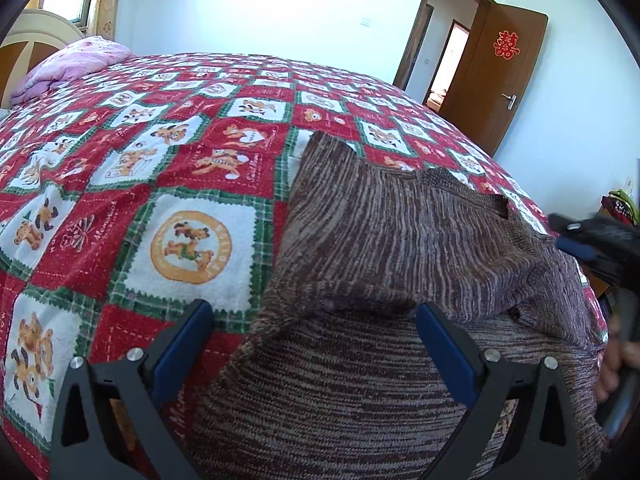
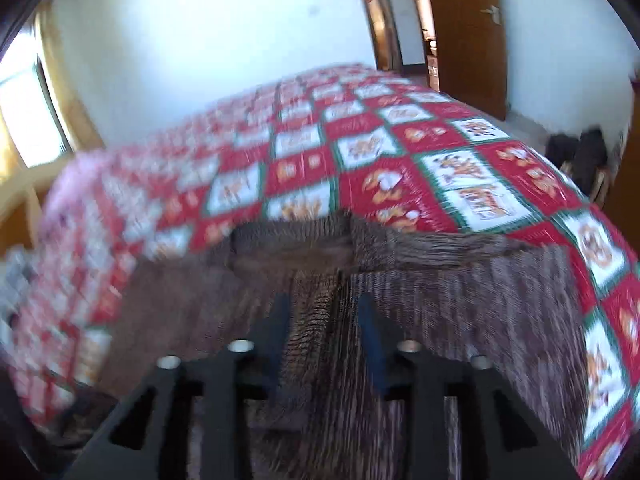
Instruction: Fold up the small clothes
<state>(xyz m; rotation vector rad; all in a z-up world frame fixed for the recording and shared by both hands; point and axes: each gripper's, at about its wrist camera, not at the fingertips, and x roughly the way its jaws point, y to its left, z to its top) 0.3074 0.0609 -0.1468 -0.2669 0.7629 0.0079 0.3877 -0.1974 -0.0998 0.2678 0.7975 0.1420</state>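
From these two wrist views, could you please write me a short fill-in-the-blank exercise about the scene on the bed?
1. The knitted brown garment lies on a bedspread checked in white, green and ____.
2. The left gripper has its jaws ____, with nothing pressed between them.
3. At the head of the bed lies a bundled quilt coloured ____.
4. The brown wooden door with a red paper cutting stands ____.

Missing words: red; open; pink; open

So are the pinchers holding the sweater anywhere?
No. The left gripper is wide open over the sweater. The right gripper has sweater between its jaws, but they are apart, not pinching.
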